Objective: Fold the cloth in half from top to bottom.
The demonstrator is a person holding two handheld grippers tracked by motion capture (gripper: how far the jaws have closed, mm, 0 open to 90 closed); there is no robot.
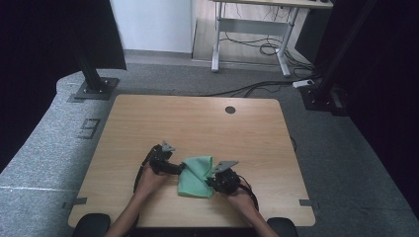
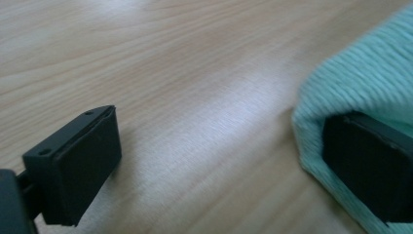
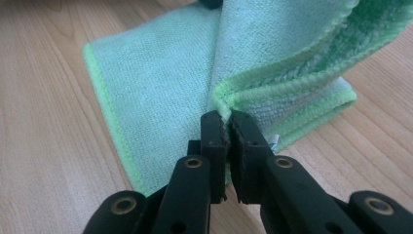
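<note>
A light green microfibre cloth lies partly folded near the front middle of the wooden table. My right gripper sits at its right side. In the right gripper view this gripper is shut on a hemmed edge of the cloth, pulling up a fold over the flat layer. My left gripper is at the cloth's left edge. In the left gripper view its jaws stand wide open. One finger rests over bare wood, and the other finger is tucked into a fold of the cloth.
A round cable hole sits near the table's far edge. Black frame posts stand on base plates at the far left and far right. A second desk with floor cables stands behind. The person's forearms enter from the bottom.
</note>
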